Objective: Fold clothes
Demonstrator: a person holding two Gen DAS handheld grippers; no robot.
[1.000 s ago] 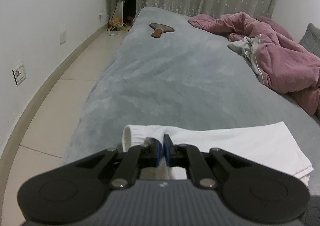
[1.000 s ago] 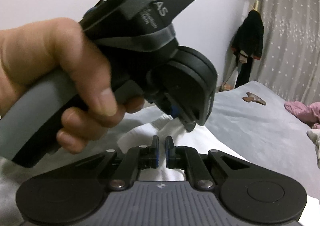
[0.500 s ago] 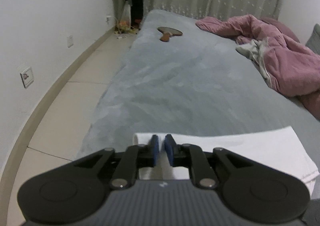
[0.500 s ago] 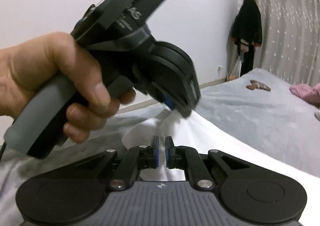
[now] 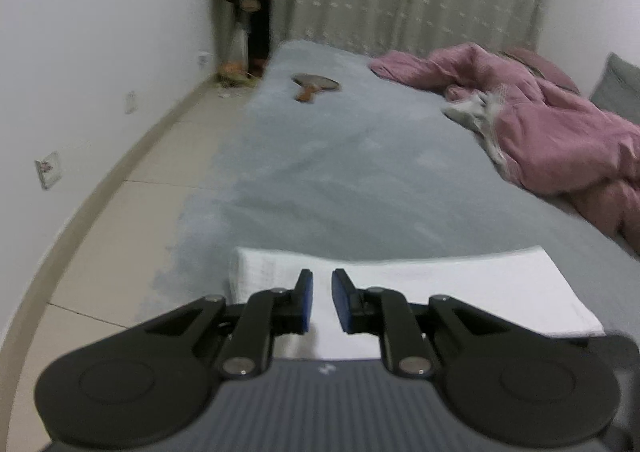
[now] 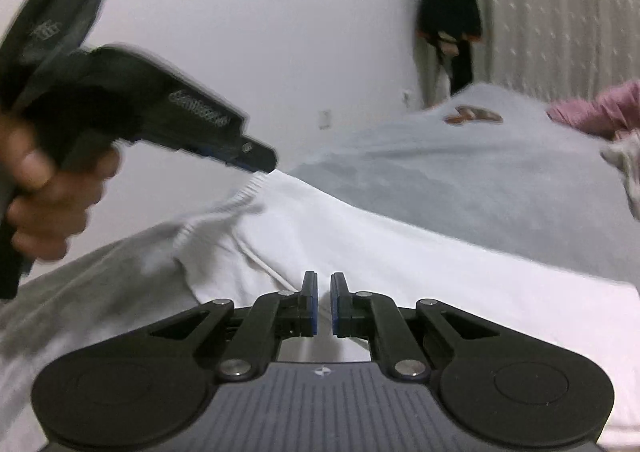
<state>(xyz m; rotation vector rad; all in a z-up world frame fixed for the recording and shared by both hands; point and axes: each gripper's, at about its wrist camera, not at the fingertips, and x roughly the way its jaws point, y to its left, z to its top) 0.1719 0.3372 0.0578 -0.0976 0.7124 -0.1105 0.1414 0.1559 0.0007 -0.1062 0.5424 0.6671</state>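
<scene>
Grey bed (image 5: 328,171) carrying a folded white garment (image 5: 460,292) at its near edge.
Left gripper (image 5: 319,298) hovers over the garment's left end, fingers (image 5: 304,300) parted, holding nothing; right gripper (image 6: 324,302) over the cloth, fingers narrowly apart, empty; pink quilt (image 5: 552,131) beyond.

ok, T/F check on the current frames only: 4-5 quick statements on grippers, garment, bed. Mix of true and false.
1. The left gripper has a visible gap between its pads, nothing clamped. True.
2. The white garment is hanging from the curtain. False: it lies folded on the grey bed.
3. A table tennis paddle lies on the bed. True.
4. The pink quilt covers the white garment. False: it is bunched farther up the bed, apart from it.
5. The right gripper grips the paddle. False: it hovers over the garment, holding nothing.
</scene>
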